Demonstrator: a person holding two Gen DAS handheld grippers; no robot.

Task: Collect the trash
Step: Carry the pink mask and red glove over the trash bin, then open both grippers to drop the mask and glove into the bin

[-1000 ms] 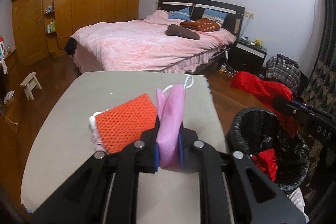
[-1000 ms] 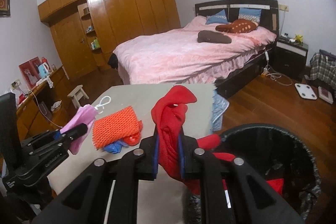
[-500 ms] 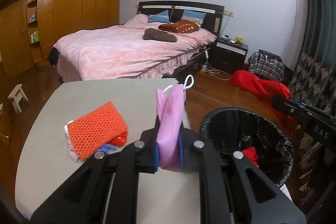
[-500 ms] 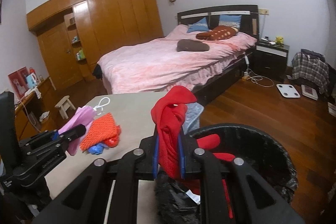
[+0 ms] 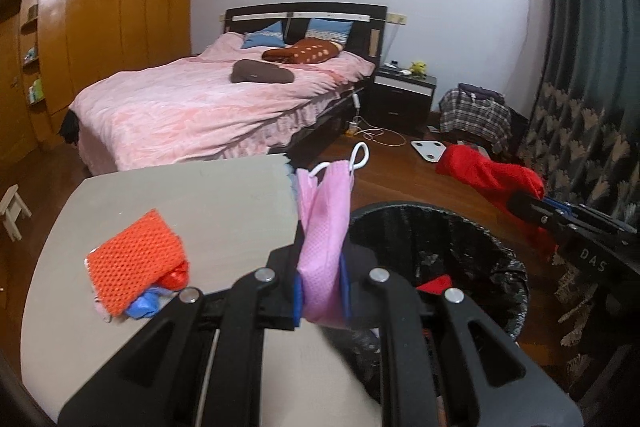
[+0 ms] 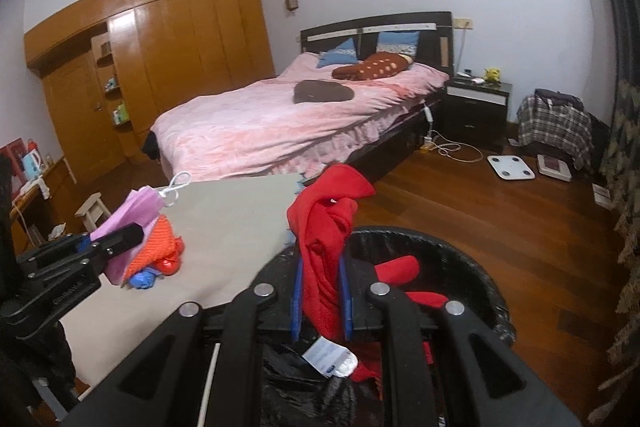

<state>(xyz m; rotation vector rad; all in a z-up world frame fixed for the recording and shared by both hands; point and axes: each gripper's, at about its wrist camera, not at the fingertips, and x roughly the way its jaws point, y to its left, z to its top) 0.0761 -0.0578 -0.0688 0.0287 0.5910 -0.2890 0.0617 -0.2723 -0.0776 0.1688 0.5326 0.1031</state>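
My left gripper (image 5: 322,291) is shut on a pink face mask (image 5: 324,227) with white ear loops, held at the table's right edge beside the black-lined trash bin (image 5: 496,247). My right gripper (image 6: 322,303) is shut on a red cloth (image 6: 324,227) and hangs over the bin (image 6: 472,267), where red items and a white tag lie. In the left wrist view the right gripper (image 5: 532,209) with the red cloth (image 5: 488,175) shows past the bin. In the right wrist view the left gripper (image 6: 116,241) holds the mask (image 6: 132,219) at left.
On the beige table (image 5: 200,195) lies an orange mesh pouch (image 5: 136,263) over blue and red scraps. Behind stand a pink bed (image 5: 208,107), a wooden wardrobe (image 5: 92,27), a nightstand (image 5: 404,95) and a small stool (image 5: 12,213). A scale (image 6: 510,167) lies on the wood floor.
Both grippers have swung rightward, away from the table. The bin has come nearer in both views; the pink mask and the red cloth stay gripped.
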